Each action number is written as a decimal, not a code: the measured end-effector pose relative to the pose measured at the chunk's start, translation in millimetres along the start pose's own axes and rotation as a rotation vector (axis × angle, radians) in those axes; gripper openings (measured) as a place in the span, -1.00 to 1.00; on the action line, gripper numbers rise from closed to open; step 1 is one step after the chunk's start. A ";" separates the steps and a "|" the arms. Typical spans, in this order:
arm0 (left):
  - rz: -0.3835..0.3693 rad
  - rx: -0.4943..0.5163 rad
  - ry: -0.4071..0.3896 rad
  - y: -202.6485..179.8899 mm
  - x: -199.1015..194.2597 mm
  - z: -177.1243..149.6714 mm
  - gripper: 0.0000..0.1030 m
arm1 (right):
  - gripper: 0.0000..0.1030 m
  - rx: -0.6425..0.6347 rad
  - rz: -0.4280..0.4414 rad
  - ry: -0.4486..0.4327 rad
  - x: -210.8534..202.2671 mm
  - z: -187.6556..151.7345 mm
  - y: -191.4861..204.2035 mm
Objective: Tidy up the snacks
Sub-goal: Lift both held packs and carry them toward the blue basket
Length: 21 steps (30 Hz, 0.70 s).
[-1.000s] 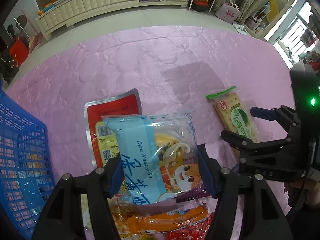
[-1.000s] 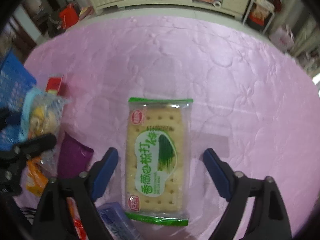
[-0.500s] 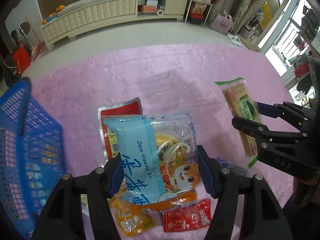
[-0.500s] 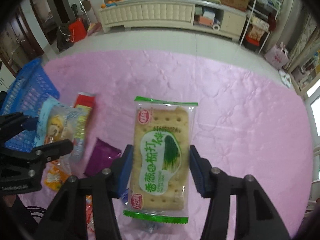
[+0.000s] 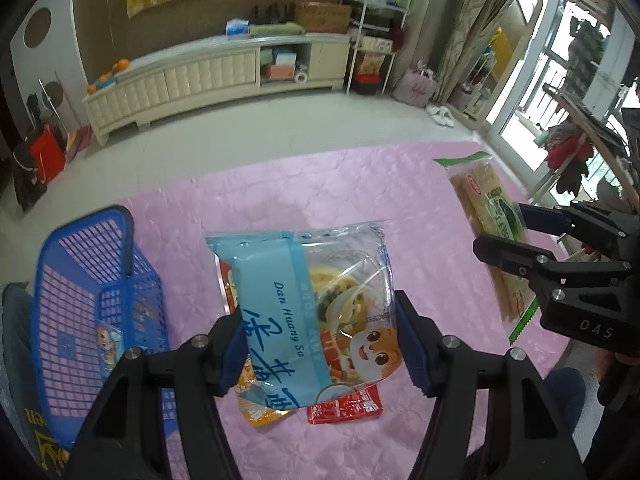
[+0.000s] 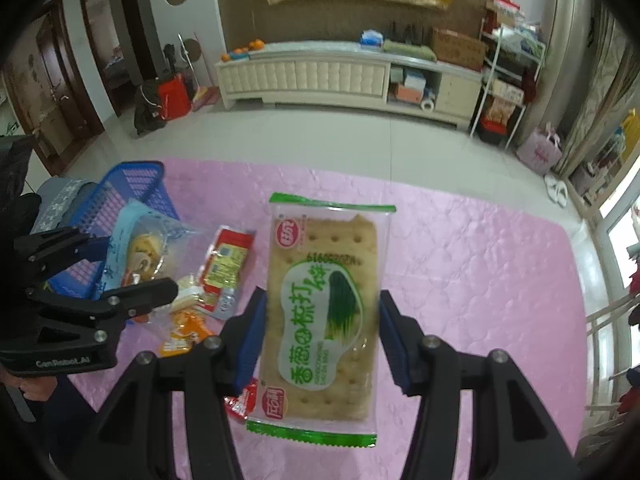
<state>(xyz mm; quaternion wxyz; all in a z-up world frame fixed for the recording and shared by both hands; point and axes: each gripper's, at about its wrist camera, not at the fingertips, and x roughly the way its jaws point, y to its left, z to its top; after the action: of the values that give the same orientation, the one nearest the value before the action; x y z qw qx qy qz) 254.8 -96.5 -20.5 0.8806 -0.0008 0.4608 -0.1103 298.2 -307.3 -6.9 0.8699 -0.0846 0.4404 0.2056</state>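
Both grippers I am steering are closed on snack packets and lifted above a pink quilted cloth (image 5: 340, 184). My left gripper (image 5: 320, 344) clamps a clear and light-blue pastry packet (image 5: 308, 300) between its blue pads (image 5: 412, 348), with a cartoon face printed near the lower right corner of the wrapper. My right gripper (image 6: 320, 336) pinches a green-edged cracker packet (image 6: 324, 312) by its long sides, holding it upright in front of the camera. From the left wrist view, that same cracker packet (image 5: 492, 216) and the right gripper (image 5: 532, 240) appear toward the right edge of the cloth.

A blue plastic basket (image 5: 80, 280) stands at the left edge of the cloth, and I can see some printed packet inside it through the mesh. Directly under the pastry packet, loose snacks lie on the cloth: an orange packet (image 5: 260, 408) and a small red sachet (image 5: 348, 404) just beside it. From the right wrist view, a red and yellow packet (image 6: 226, 260) lies between the basket (image 6: 128, 196) and the crackers.
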 end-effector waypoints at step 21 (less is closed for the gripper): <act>0.064 -0.029 -0.119 54.2 -97.3 -24.8 0.22 | 0.13 -0.072 0.100 -0.095 -48.7 13.6 88.7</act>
<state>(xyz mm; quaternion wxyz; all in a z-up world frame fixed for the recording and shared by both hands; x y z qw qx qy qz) 191.6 -22.2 38.6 0.9095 -0.0054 0.4089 -0.0752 244.1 -236.6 43.3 0.8748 -0.0835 0.3945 0.2684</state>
